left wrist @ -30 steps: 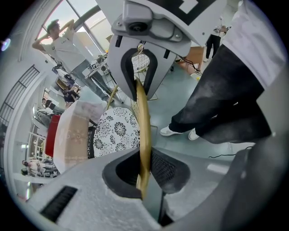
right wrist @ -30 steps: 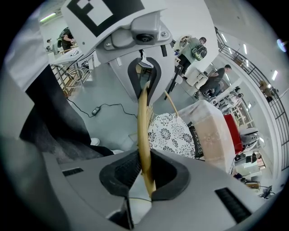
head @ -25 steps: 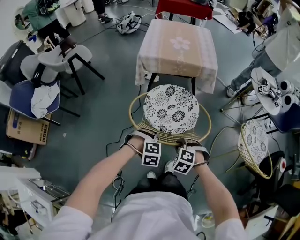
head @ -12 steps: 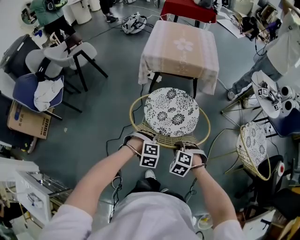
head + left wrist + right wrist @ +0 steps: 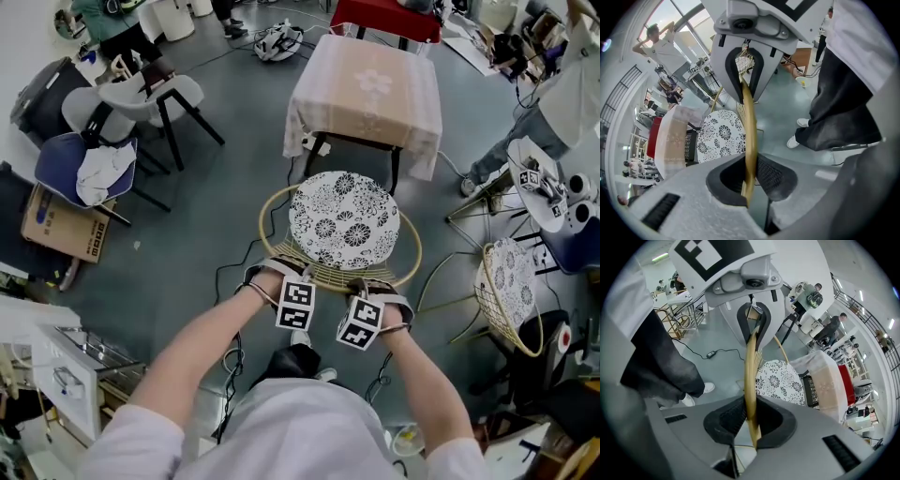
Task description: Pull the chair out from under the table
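The chair [image 5: 342, 220] has a round rattan rim and a black-and-white floral cushion. It stands just in front of the small table [image 5: 366, 89], which is draped in a pink cloth. My left gripper [image 5: 296, 278] and right gripper [image 5: 364, 289] both clamp the chair's near rim, side by side. In the left gripper view the golden rim [image 5: 750, 136] runs straight between the pads of the left gripper [image 5: 748, 137], with the cushion [image 5: 719, 136] and the table [image 5: 670, 140] beyond. In the right gripper view the right gripper [image 5: 752, 378] pinches the rim [image 5: 751, 366] the same way.
Grey chairs [image 5: 150, 94] and a blue chair with a white cloth [image 5: 89, 173] stand at the left, near a cardboard box [image 5: 61, 225]. A second rattan chair [image 5: 511, 295] is at the right. Cables trail on the floor [image 5: 234, 272]. My shoes [image 5: 300, 339] are close behind the chair.
Both grippers keep their hold on the rim. The chair and I have shifted back a little from the table, and the surroundings have slid in the view.
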Motion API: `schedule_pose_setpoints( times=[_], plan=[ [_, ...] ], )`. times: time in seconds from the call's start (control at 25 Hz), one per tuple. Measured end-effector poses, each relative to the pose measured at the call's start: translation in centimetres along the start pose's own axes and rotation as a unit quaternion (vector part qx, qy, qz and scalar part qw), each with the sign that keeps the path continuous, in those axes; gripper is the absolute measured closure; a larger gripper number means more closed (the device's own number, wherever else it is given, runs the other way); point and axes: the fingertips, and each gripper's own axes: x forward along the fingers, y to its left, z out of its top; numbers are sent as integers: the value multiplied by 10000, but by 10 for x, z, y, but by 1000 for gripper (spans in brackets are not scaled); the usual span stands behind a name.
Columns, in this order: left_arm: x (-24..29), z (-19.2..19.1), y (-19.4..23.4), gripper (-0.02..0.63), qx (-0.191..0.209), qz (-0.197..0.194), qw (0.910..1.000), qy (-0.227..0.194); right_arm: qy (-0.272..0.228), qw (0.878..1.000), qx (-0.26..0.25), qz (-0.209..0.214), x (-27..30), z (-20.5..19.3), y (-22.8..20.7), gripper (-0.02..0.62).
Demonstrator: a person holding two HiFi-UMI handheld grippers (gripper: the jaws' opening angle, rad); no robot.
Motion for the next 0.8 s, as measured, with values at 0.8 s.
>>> schedule_pose_setpoints(
  times=[0.8],
  plan=[
    [-14, 14, -45, 558, -50, -14, 9999, 98, -141, 9998, -118, 30, -21, 2, 44, 554]
  ],
)
